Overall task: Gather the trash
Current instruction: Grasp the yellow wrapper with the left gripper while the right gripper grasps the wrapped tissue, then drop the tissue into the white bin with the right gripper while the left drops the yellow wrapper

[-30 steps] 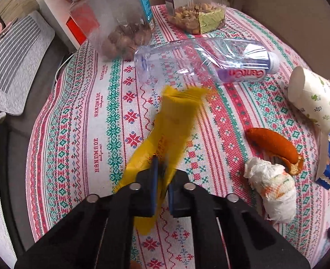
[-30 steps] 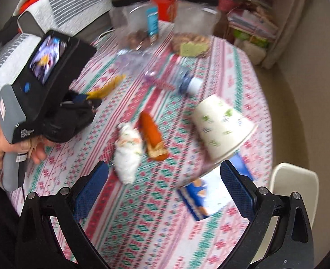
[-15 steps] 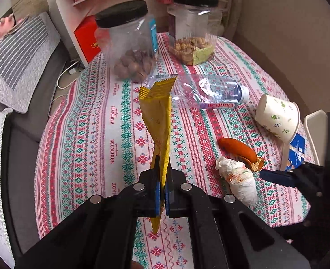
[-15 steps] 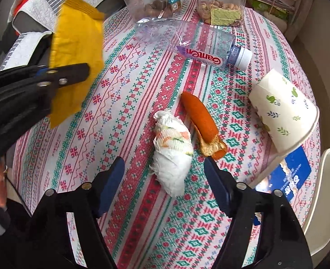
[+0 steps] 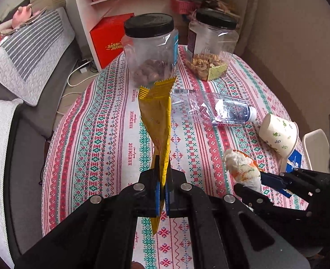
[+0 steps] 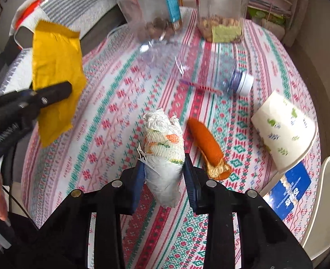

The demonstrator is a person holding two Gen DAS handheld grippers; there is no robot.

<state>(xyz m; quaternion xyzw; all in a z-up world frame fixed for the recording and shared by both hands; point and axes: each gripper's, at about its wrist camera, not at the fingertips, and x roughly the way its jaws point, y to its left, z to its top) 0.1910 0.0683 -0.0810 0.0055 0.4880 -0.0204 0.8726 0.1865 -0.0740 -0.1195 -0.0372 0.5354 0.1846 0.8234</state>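
Trash sits in both grips. Left of the crumpled white printed paper napkin (image 6: 165, 154), the left gripper (image 5: 162, 192) has its fingers clamped together on a crinkled yellow foil wrapper (image 5: 158, 121), held above the patterned worktop (image 6: 111, 134). The right gripper (image 6: 165, 174) is closing its fingers around the napkin itself. Soft paper may squash and slip free. Right of the napkin, an orange peel strip (image 6: 206, 143) lies close enough to snag.
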